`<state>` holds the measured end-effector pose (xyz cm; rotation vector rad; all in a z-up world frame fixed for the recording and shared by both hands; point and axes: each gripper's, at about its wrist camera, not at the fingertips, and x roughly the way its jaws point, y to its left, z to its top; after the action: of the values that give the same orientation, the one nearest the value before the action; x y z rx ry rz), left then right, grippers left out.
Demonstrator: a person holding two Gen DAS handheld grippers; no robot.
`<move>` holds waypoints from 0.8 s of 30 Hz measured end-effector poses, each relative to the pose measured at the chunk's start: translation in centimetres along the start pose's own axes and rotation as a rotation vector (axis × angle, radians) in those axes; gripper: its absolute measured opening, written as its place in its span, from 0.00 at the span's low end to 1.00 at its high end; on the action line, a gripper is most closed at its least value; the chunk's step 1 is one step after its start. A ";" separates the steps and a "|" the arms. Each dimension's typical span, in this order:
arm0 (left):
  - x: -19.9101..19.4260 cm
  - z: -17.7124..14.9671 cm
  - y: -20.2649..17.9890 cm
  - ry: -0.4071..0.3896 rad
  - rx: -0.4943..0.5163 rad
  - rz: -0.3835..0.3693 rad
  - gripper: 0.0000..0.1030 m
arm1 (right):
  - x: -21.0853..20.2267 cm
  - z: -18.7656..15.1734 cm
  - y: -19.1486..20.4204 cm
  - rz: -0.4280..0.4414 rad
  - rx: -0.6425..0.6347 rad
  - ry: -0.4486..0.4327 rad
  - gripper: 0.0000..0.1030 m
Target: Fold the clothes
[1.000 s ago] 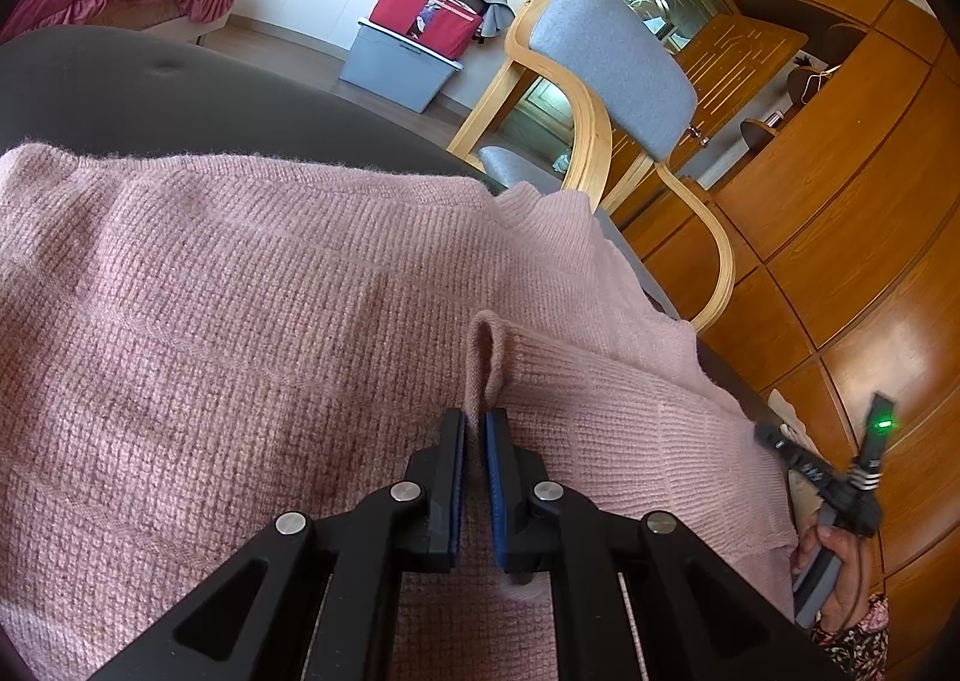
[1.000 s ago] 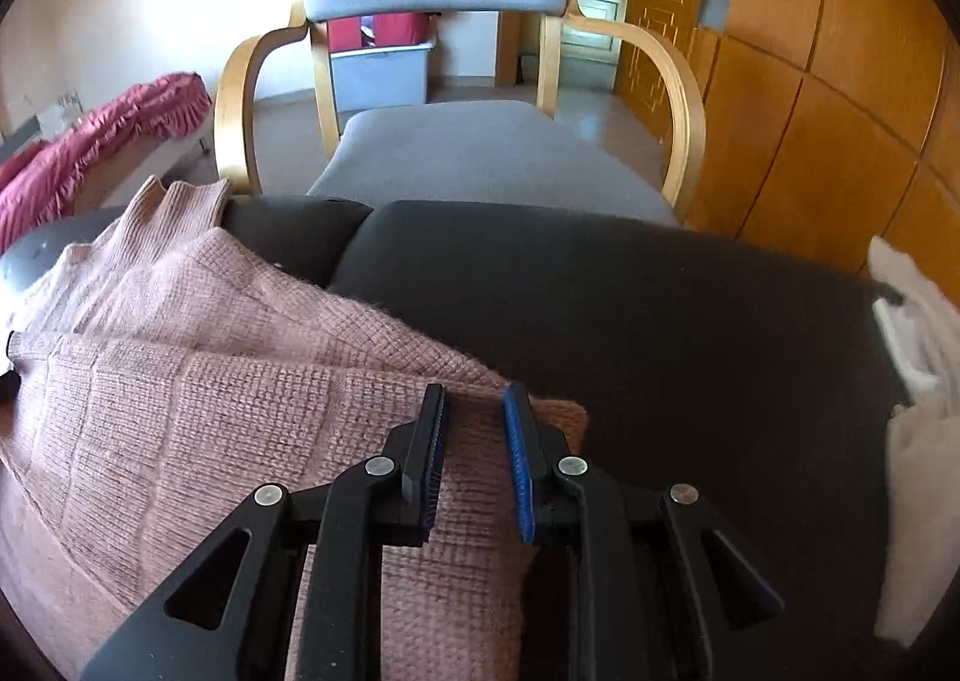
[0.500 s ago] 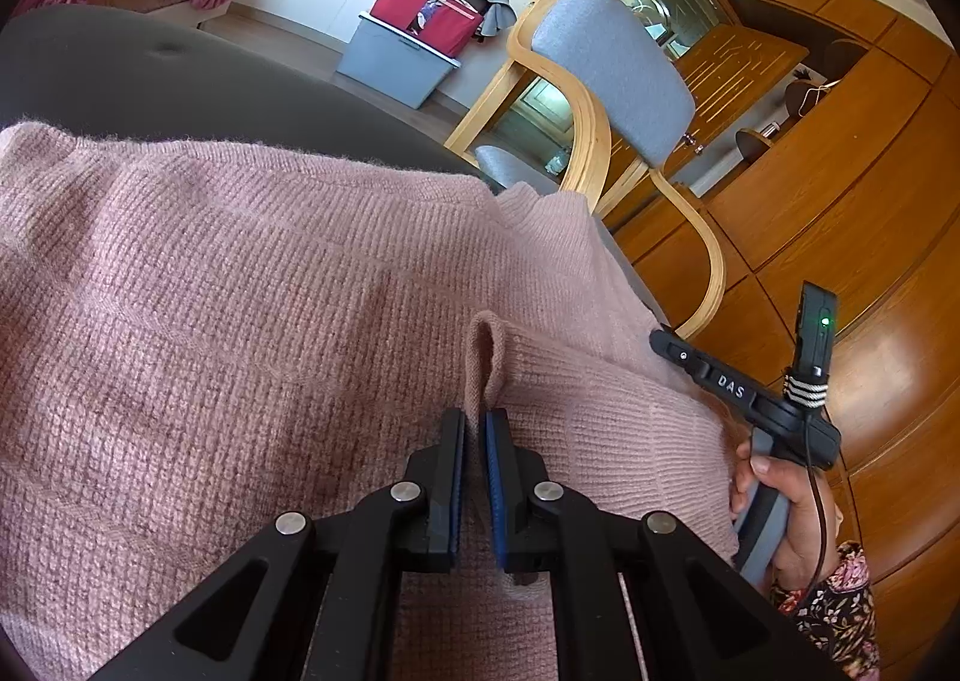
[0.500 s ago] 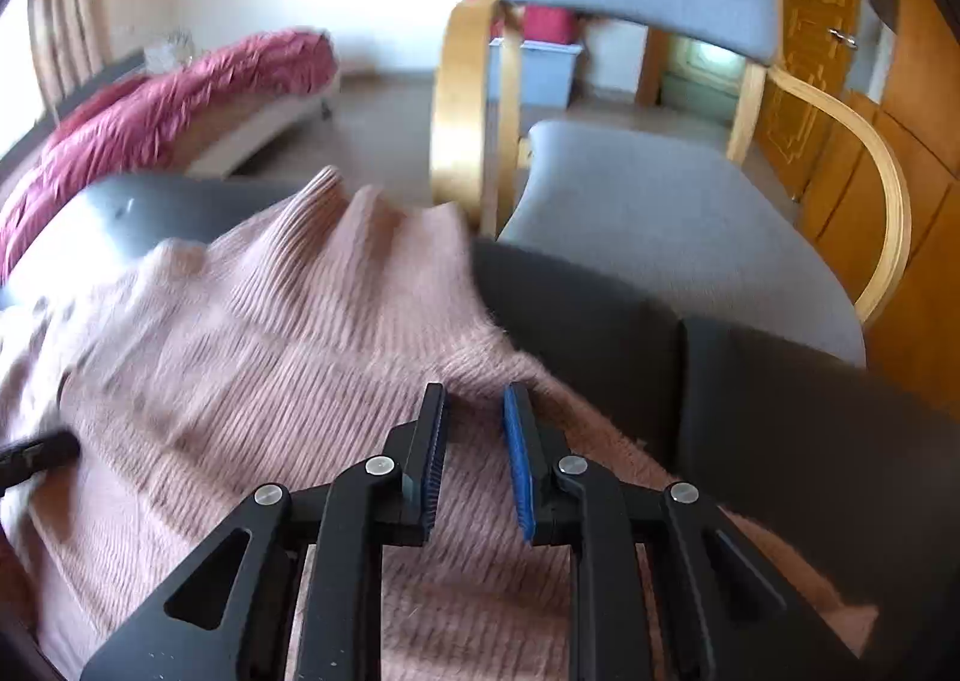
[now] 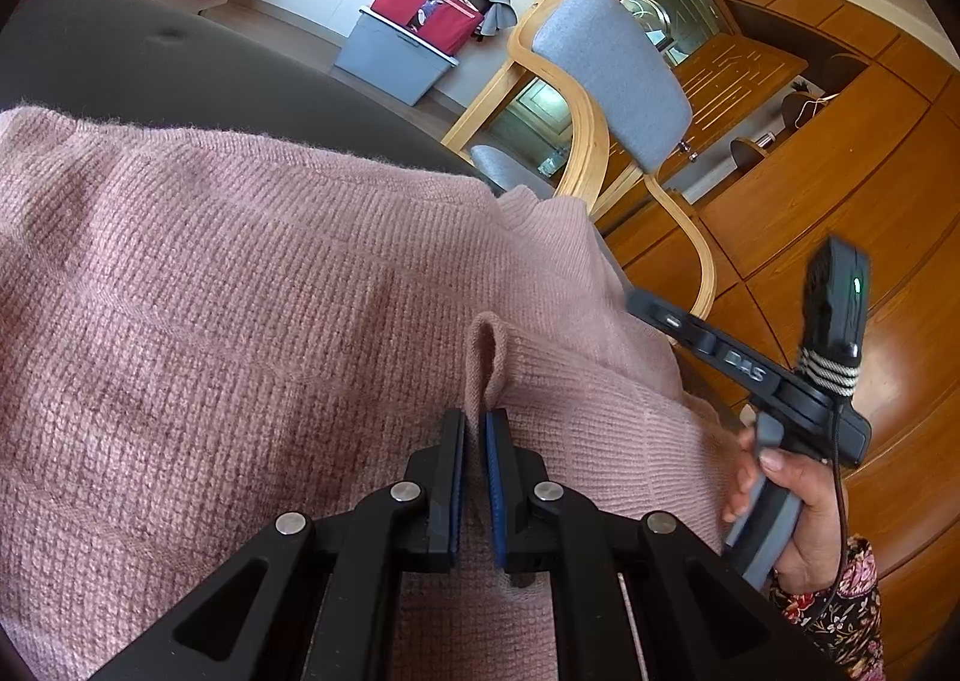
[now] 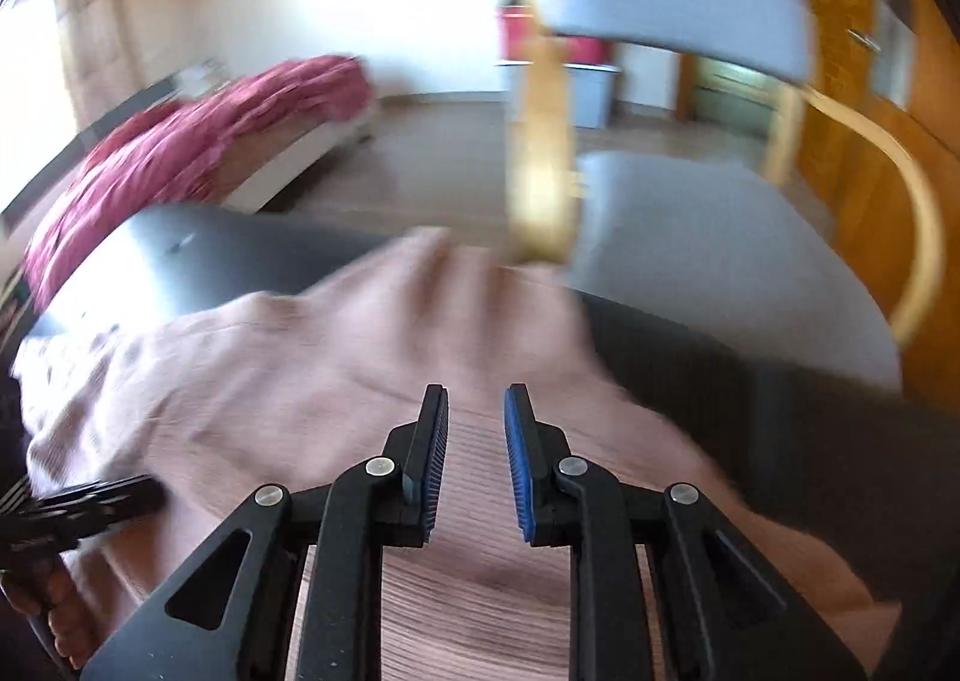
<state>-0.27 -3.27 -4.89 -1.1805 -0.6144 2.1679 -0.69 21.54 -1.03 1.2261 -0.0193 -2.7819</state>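
A pink knitted sweater [image 5: 252, 309] lies spread over a dark grey padded surface [image 5: 150, 63]. My left gripper [image 5: 474, 423] is shut on a raised pinch of the sweater's fabric, which loops up between the blue pads. The right gripper's body [image 5: 780, 381] shows at the right in the left wrist view, held by a person's hand [image 5: 786, 495] past the sweater's right edge. In the blurred right wrist view my right gripper [image 6: 475, 411] hovers open over the sweater [image 6: 336, 381], with nothing between its fingers.
A grey-cushioned wooden armchair [image 5: 606, 75] stands just behind the padded surface. Wooden cabinets [image 5: 840, 189] fill the right side. A grey storage box with red bags [image 5: 414, 39] sits by the wall. A red-pink ruffled cover [image 6: 198, 135] lies at the far left.
My right gripper has swung left from the sweater's right corner, rising over the garment, its jaws a little wider. My left gripper keeps its pinch, barely shifted.
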 end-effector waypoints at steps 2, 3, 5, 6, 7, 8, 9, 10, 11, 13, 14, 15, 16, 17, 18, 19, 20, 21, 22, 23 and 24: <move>0.0 0.0 0.2 -0.001 -0.004 -0.006 0.07 | 1.8 0.8 2.2 -0.024 -0.089 0.025 0.19; 0.0 0.0 0.3 -0.001 -0.007 -0.009 0.07 | 2.7 1.2 3.3 -0.042 -0.134 0.039 0.19; 0.0 0.0 0.5 -0.002 -0.011 -0.014 0.07 | 4.3 1.8 3.5 -0.069 -0.132 0.059 0.19; 0.0 0.0 0.6 -0.002 -0.013 -0.017 0.07 | 5.1 2.0 3.3 -0.080 -0.118 0.069 0.19; 0.0 0.0 0.7 -0.002 -0.015 -0.020 0.07 | 5.5 2.3 2.8 -0.082 -0.083 0.072 0.19; 0.0 0.0 0.7 -0.003 -0.017 -0.023 0.07 | 5.8 2.5 1.8 -0.074 -0.029 0.067 0.19; 0.0 0.0 0.8 -0.003 -0.020 -0.026 0.07 | 5.9 2.4 1.1 -0.063 0.012 0.060 0.19; 0.0 0.0 0.9 -0.003 -0.022 -0.028 0.07 | 5.8 2.3 0.6 -0.051 0.041 0.054 0.19; 0.0 0.0 1.0 -0.003 -0.024 -0.032 0.07 | 5.7 2.3 0.3 -0.047 0.057 0.052 0.19; -0.1 0.0 1.2 -0.004 -0.031 -0.035 0.07 | 5.0 2.4 0.0 -0.053 0.075 0.048 0.19; -0.1 0.0 1.3 -0.005 -0.033 -0.037 0.07 | 4.2 2.4 -0.2 -0.054 0.091 0.037 0.19; -0.1 0.0 1.3 -0.005 -0.034 -0.037 0.07 | 3.3 2.3 -0.3 -0.029 0.118 0.015 0.19; 0.0 -0.1 1.4 -0.005 -0.035 -0.038 0.07 | 2.0 1.9 -0.5 0.008 0.145 -0.005 0.19; 0.0 -0.1 1.4 -0.005 -0.036 -0.038 0.07 | 0.5 1.2 -0.7 0.035 0.165 -0.015 0.19; 0.0 -0.1 1.4 -0.005 -0.038 -0.038 0.07 | -1.1 0.5 -0.9 0.063 0.186 -0.025 0.19; 0.0 -0.1 1.4 -0.006 -0.039 -0.038 0.07 | -2.3 -0.2 -0.8 0.075 0.194 -0.026 0.19; 0.0 -0.1 1.5 -0.007 -0.040 -0.037 0.07 | -3.4 -1.0 -0.6 0.081 0.188 -0.022 0.19; -0.1 -0.1 1.5 -0.007 -0.041 -0.037 0.07 | -4.4 -2.0 -0.5 0.085 0.178 -0.021 0.19; -0.1 -0.2 1.4 -0.007 -0.040 -0.035 0.07 | -5.3 -3.2 -0.7 0.082 0.166 -0.019 0.19; -0.1 -0.2 1.4 -0.007 -0.039 -0.033 0.07 | -6.2 -4.3 -0.8 0.080 0.155 -0.018 0.19; -0.1 -0.2 1.4 -0.007 -0.038 -0.030 0.07 | -6.6 -5.3 -1.0 0.094 0.149 -0.014 0.19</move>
<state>-0.45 -4.29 -5.80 -1.1760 -0.6758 2.1448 7.53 23.38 0.20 1.2025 -0.2835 -2.7498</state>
